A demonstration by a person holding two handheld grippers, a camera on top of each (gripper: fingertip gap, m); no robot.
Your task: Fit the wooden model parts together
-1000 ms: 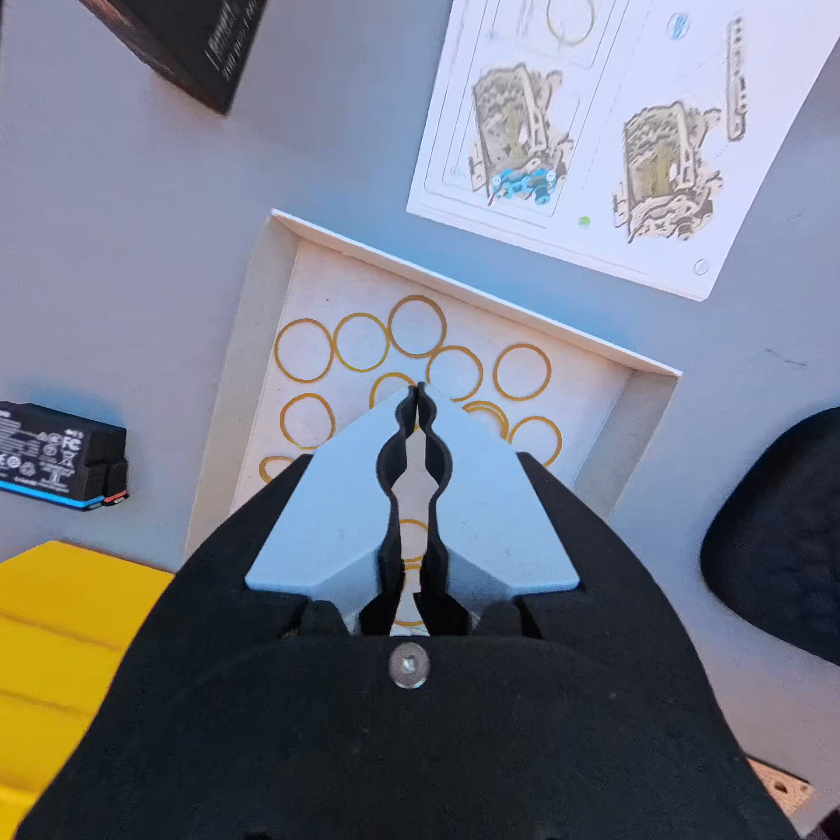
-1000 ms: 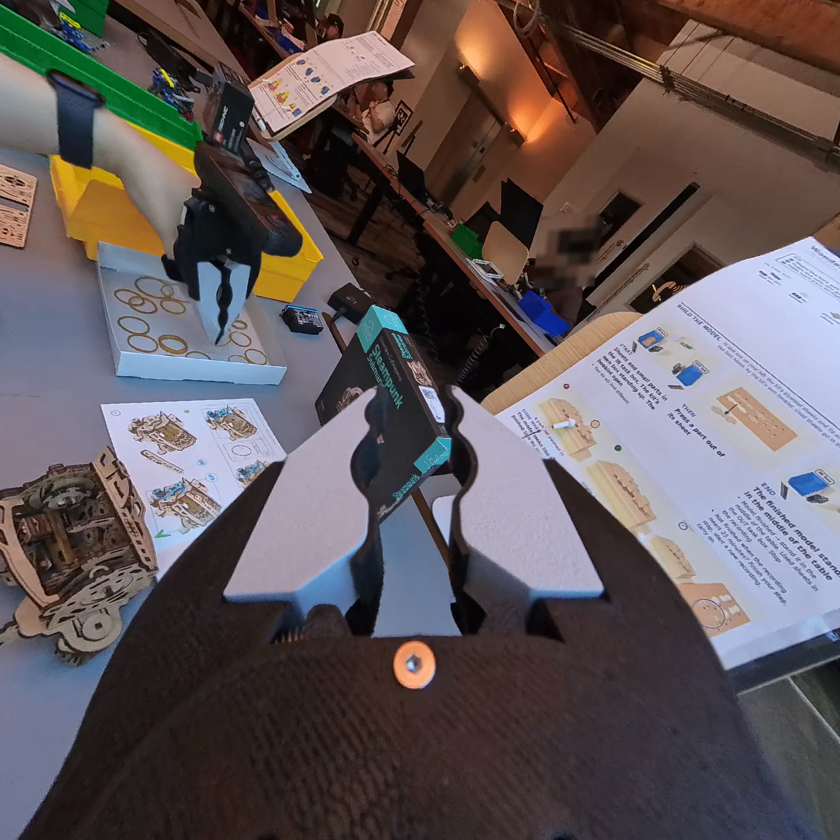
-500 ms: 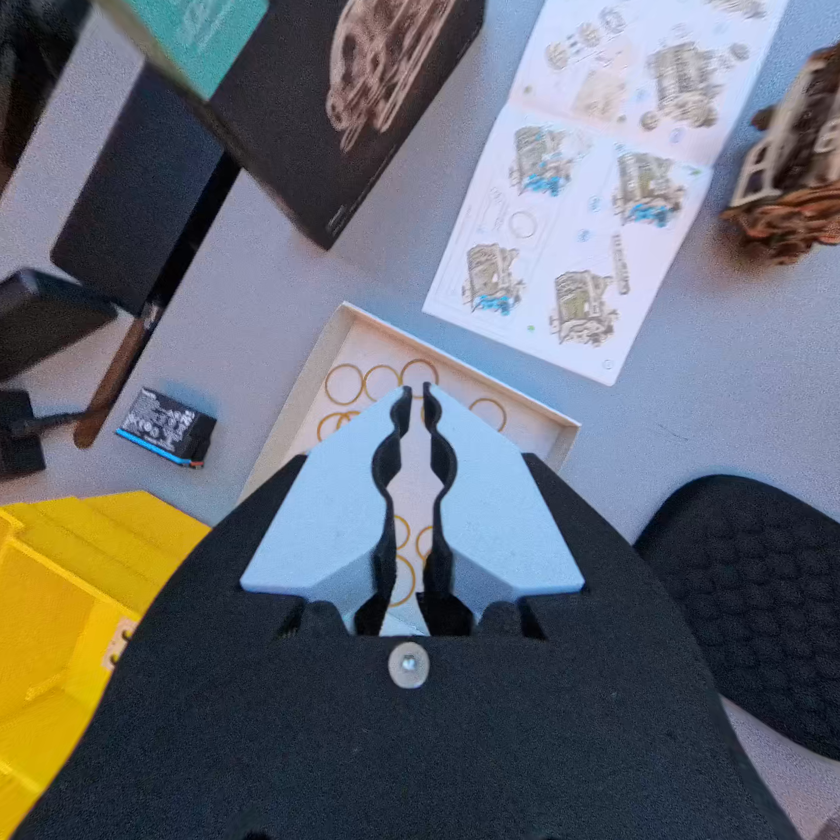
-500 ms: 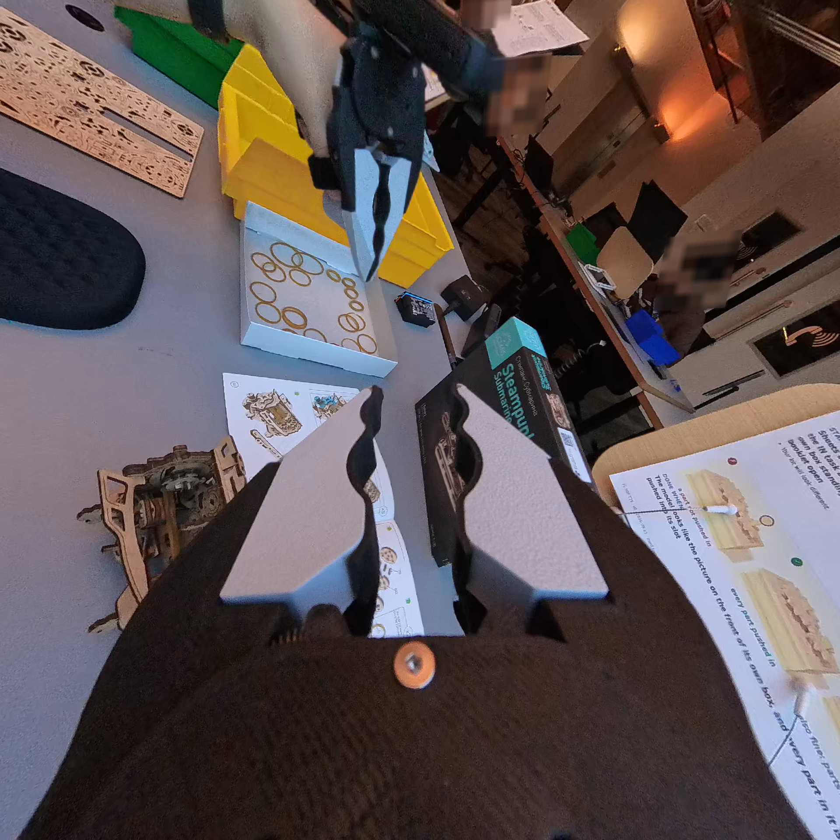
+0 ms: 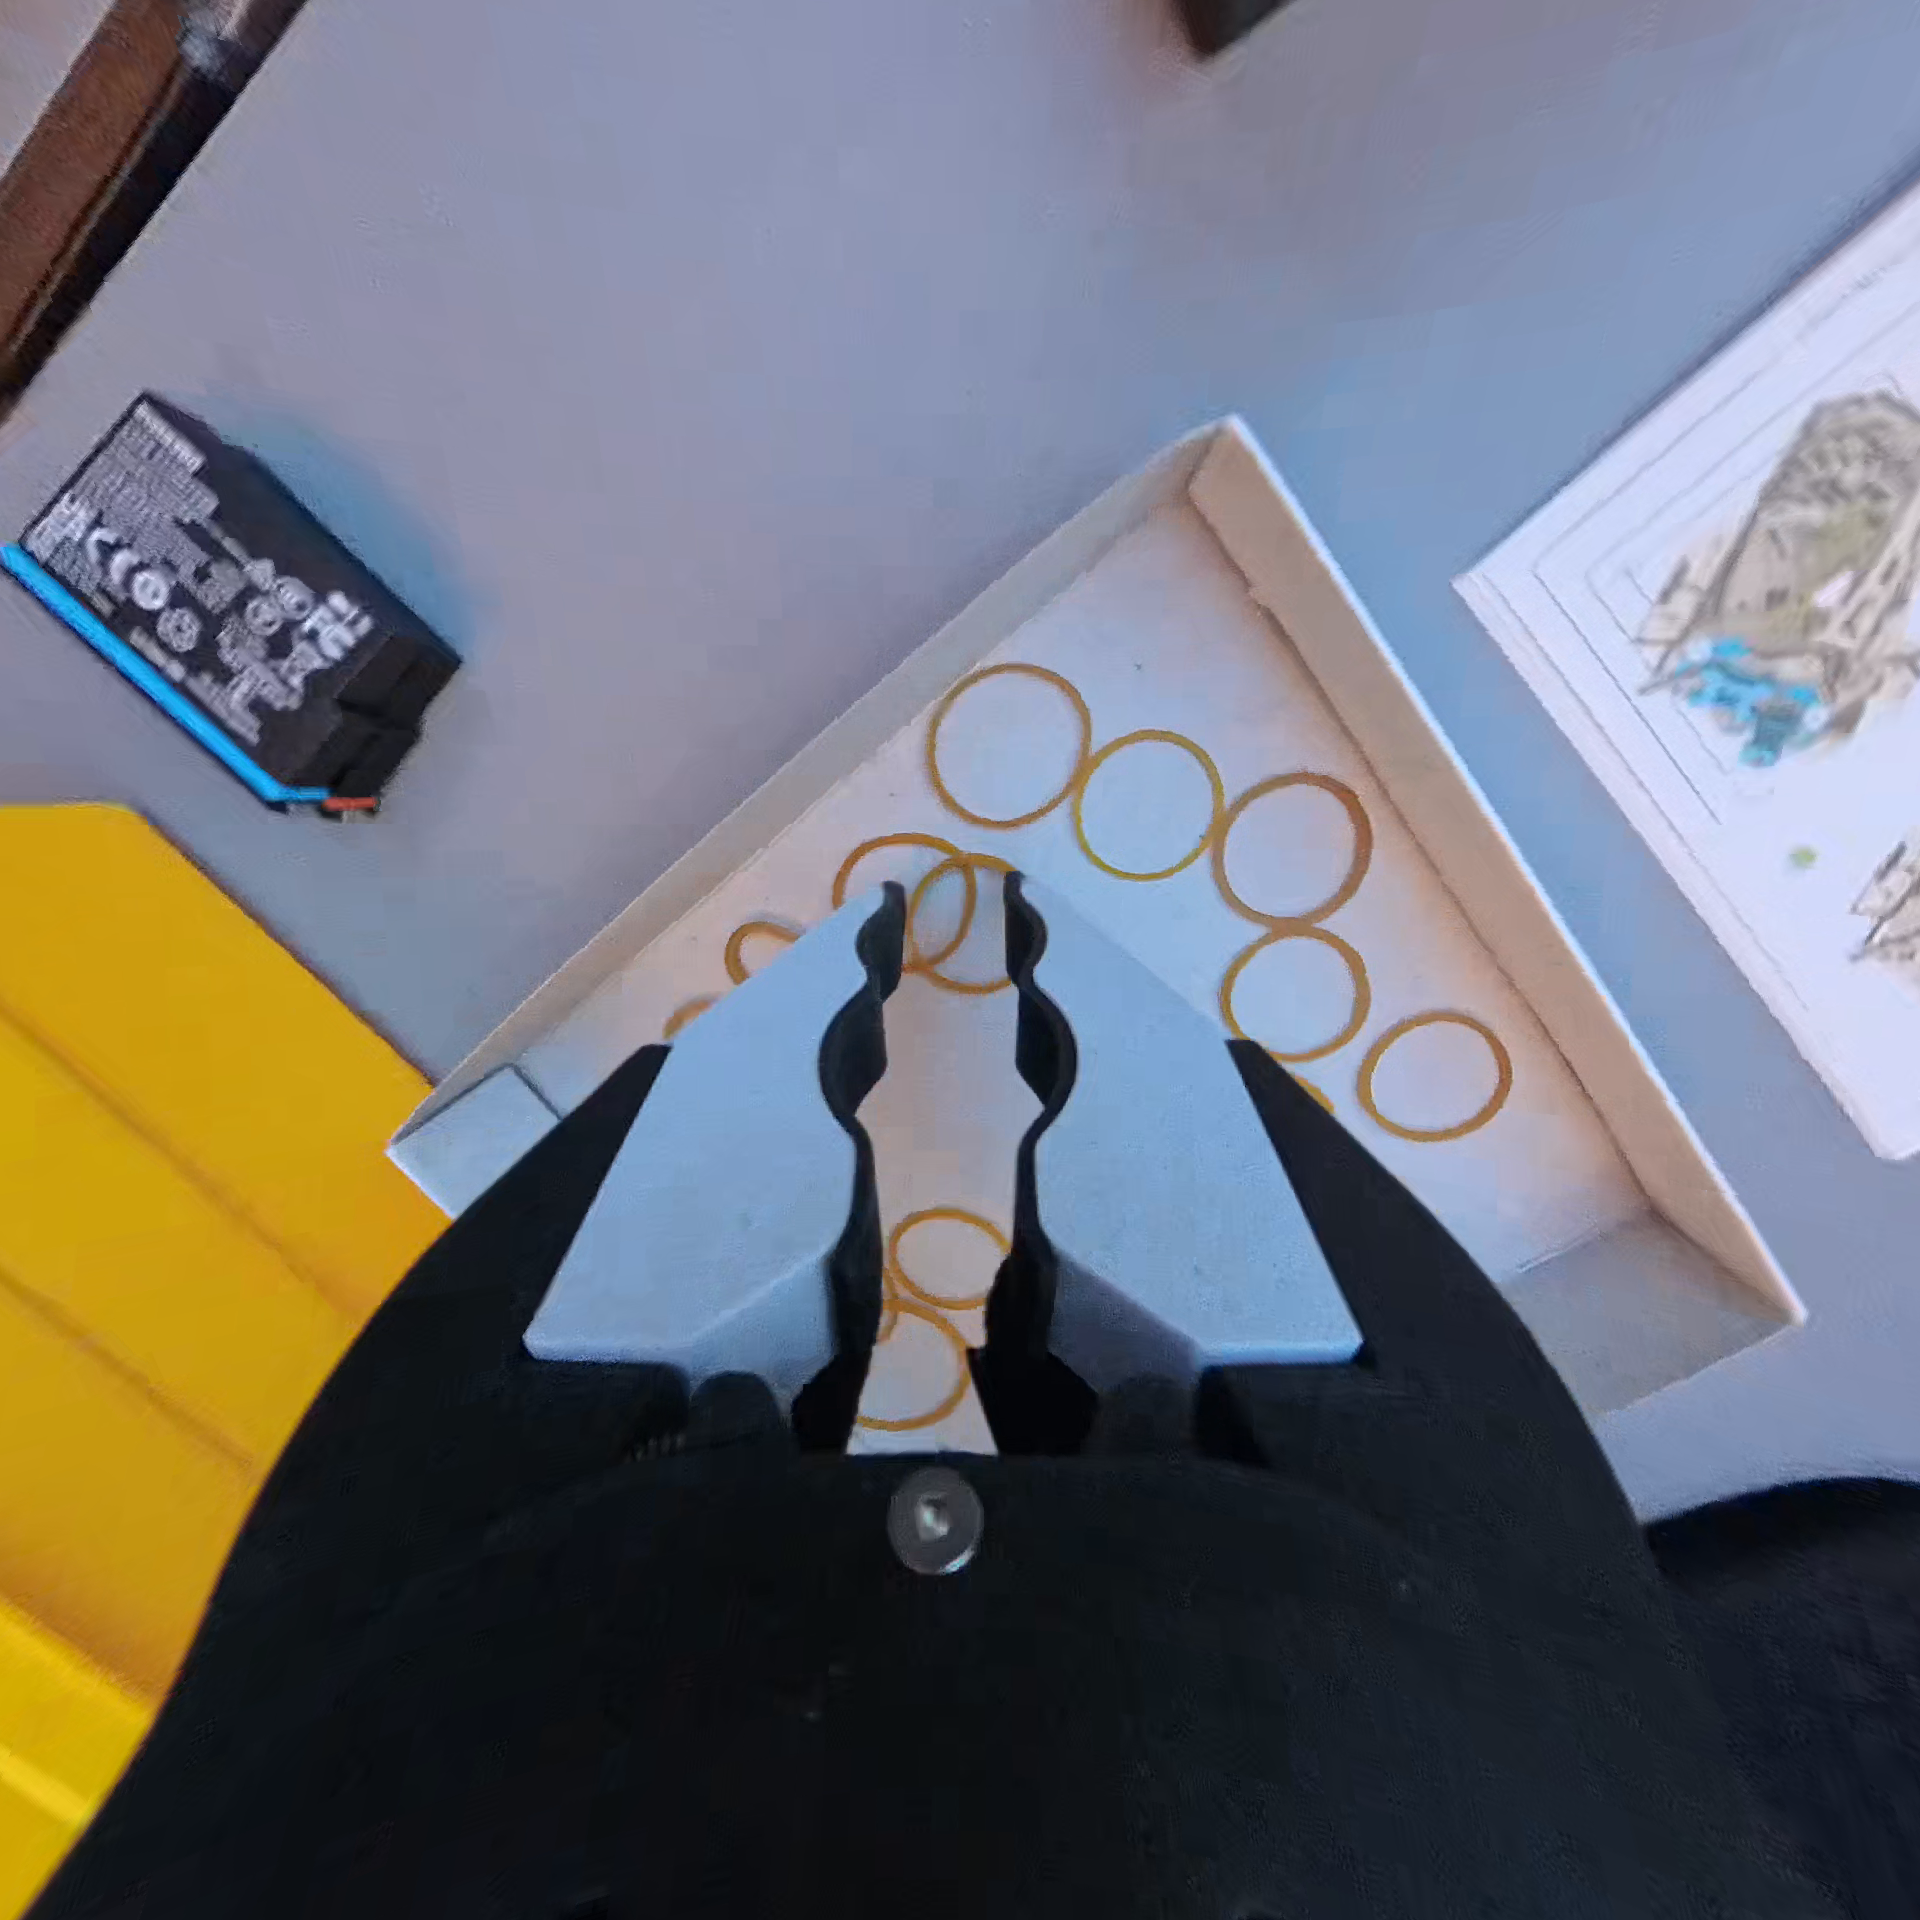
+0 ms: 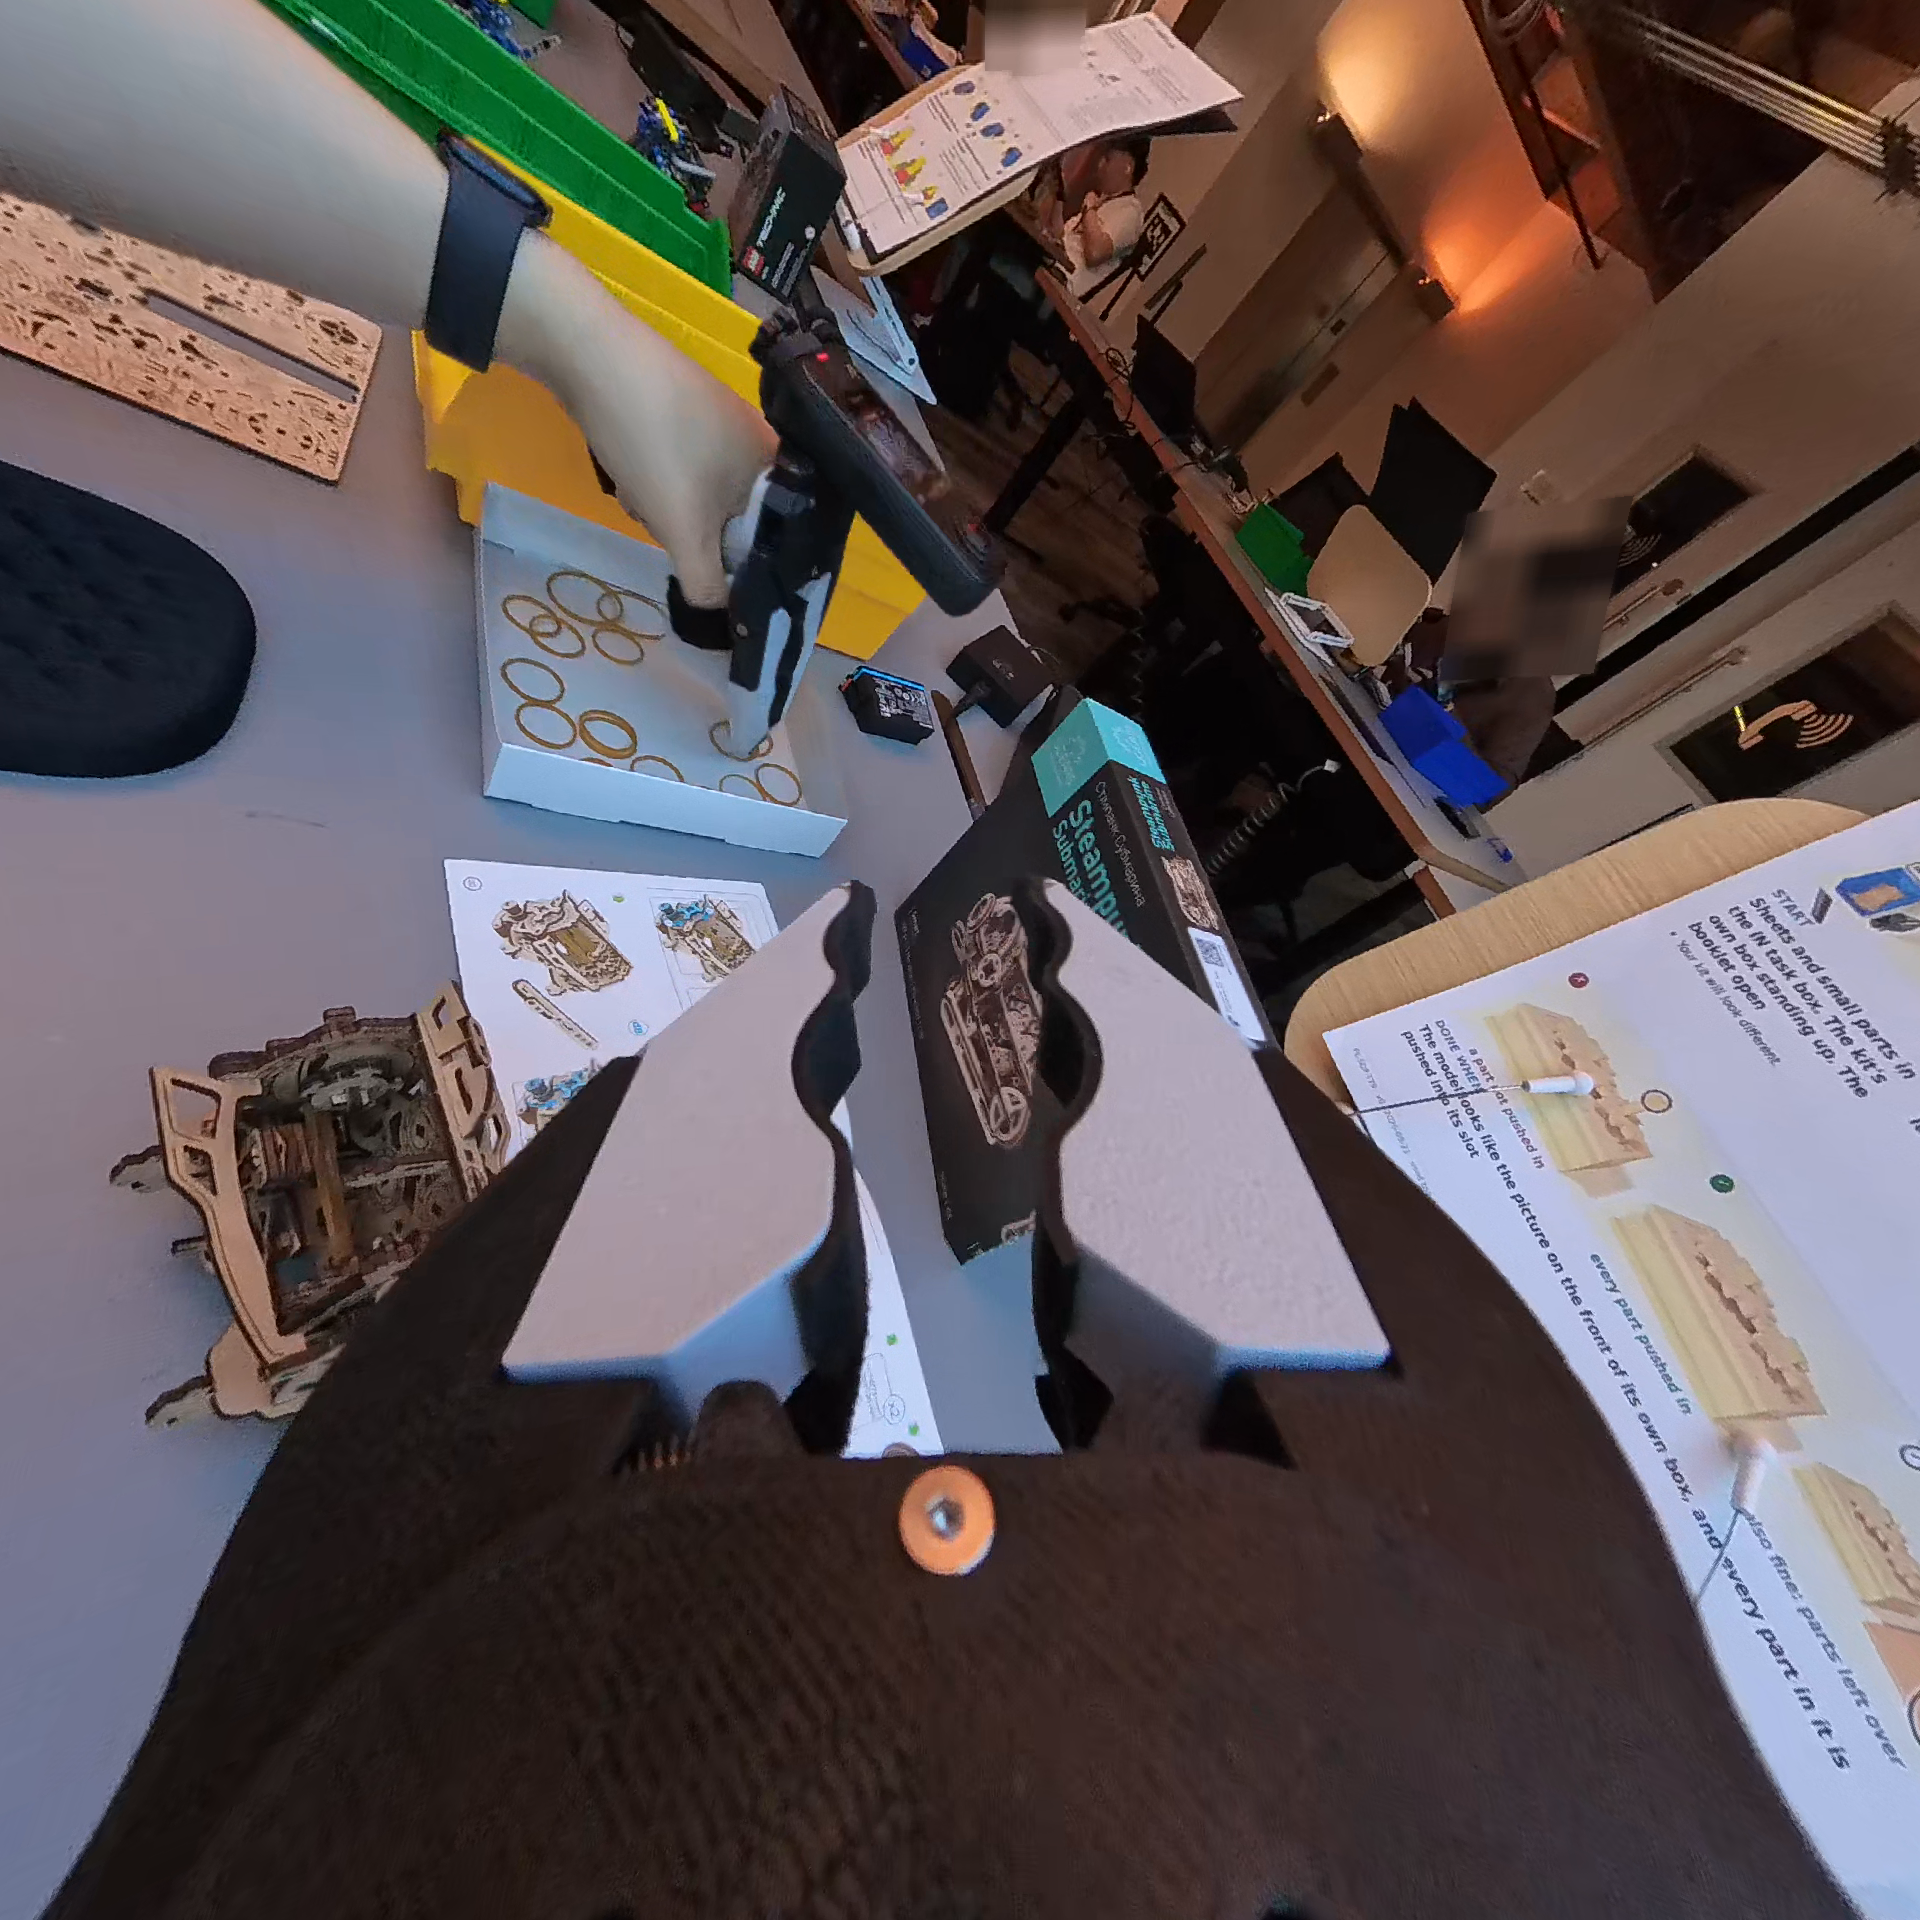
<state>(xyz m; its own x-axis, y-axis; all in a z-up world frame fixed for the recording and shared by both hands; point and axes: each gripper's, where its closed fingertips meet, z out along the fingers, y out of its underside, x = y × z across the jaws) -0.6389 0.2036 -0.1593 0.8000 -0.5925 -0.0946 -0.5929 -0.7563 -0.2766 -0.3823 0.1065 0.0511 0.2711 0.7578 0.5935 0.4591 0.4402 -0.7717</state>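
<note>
At the left of the right wrist view, the half-built wooden model (image 6: 312, 1174) stands on the grey counter (image 6: 312, 883), beside a printed instruction sheet (image 6: 582, 935). Above, the left hand-held gripper (image 6: 750, 732) dips into a white tray (image 6: 665, 810) of rubber bands (image 5: 1008, 743), jaws spread, pinching nothing. Centre-right, a black lettered kit box (image 6: 1039, 997) stands. The right hand-held gripper (image 6: 951, 904) hangs spread, bare.

Black battery (image 5: 223, 603) near the table's (image 5: 727, 312) far edge, beside yellow bin (image 5: 156, 1195). Green bin (image 6: 499, 94) behind the yellow one. Black cushion (image 6: 104, 623) lies at the left. Small black adapter (image 6: 997, 665) by the far edge.
</note>
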